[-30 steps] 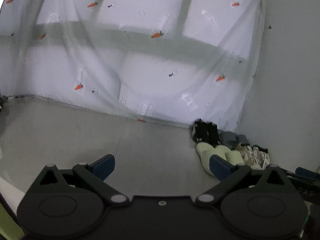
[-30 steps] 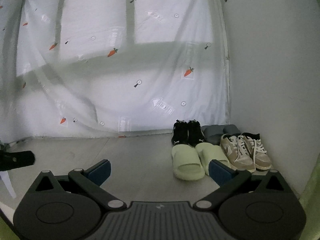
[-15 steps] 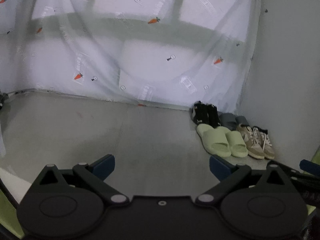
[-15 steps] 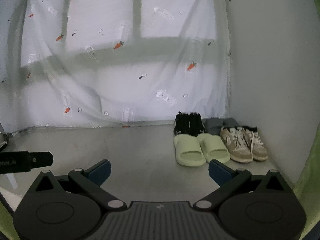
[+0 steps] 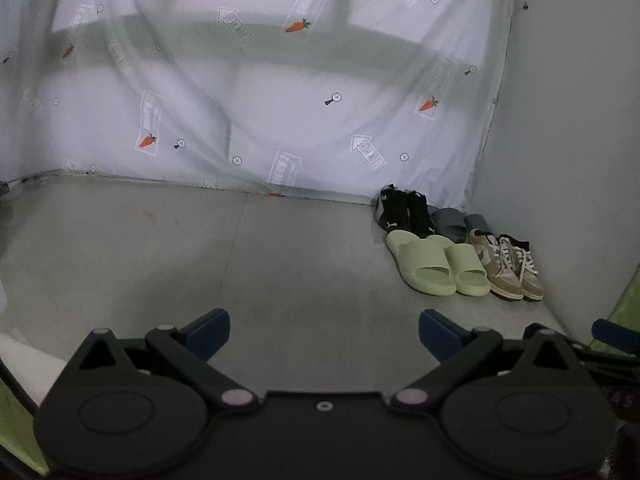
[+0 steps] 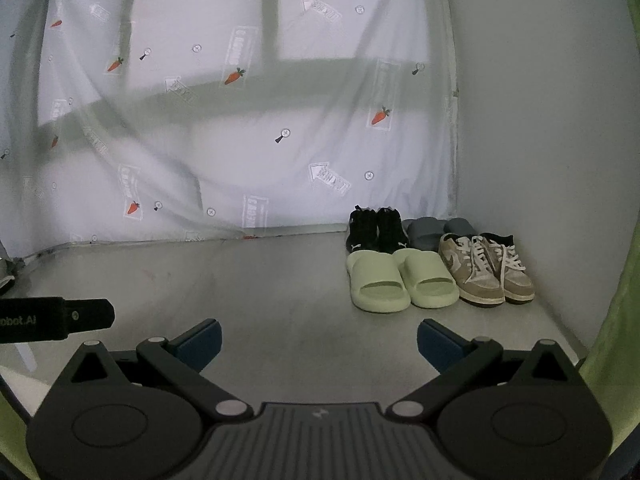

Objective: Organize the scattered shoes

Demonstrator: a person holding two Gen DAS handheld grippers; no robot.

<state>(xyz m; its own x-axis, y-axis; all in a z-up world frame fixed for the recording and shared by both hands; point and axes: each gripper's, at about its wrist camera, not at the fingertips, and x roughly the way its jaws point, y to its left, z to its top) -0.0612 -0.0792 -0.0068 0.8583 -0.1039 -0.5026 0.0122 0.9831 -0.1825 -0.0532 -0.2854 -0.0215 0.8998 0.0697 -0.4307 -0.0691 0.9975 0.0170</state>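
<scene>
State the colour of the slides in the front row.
Pale green slides; the right wrist view shows them best.

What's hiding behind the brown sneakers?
Behind the brown sneakers sit grey slides, next to the black sneakers. Only the slides' tops show; the sneakers cover their fronts.

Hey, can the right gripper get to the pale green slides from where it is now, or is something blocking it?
Probably yes. The right gripper is open and holds nothing, and only bare floor lies between it and the green slides, the front-left pair. It is not there yet and would need to move forward and to the right.
</scene>
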